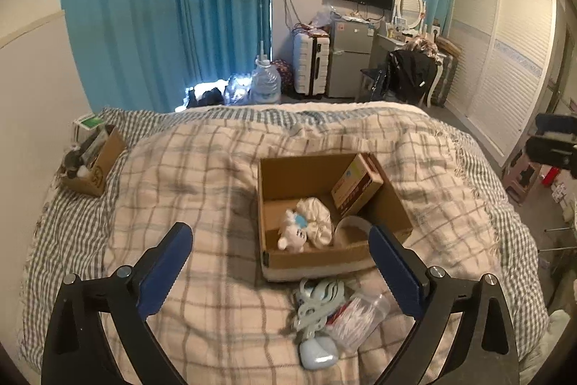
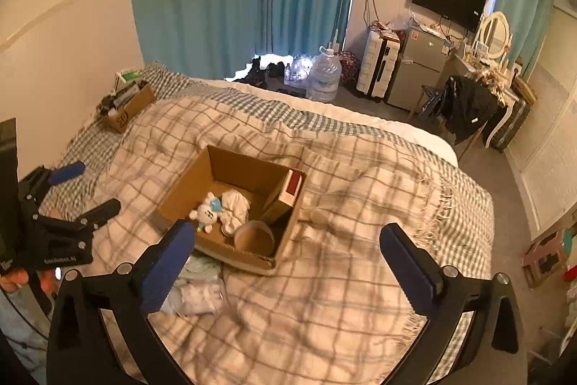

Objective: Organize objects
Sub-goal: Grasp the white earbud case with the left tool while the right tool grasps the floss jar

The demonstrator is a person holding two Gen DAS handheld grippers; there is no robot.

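An open cardboard box (image 1: 303,168) (image 2: 187,190) sits on the plaid blanket. It holds a white plush toy (image 1: 294,233) (image 2: 205,211), a white cloth bundle (image 1: 317,219), a tape roll (image 1: 351,228) (image 2: 254,235) and a red-brown carton (image 1: 357,184) (image 2: 288,192). In front of the box lie pale blue clips (image 1: 317,302), a clear tub of cotton swabs (image 1: 357,320) and a light blue case (image 1: 319,350). My left gripper (image 1: 281,258) is open and empty above these loose items. My right gripper (image 2: 288,248) is open and empty, above the blanket beside the box.
A second cardboard box (image 1: 93,161) (image 2: 126,107) with items stands at the bed's far left corner by the wall. The left gripper (image 2: 77,193) shows at the left edge of the right wrist view. Beyond the bed are a water jug (image 1: 266,82), suitcase, fridge and chair.
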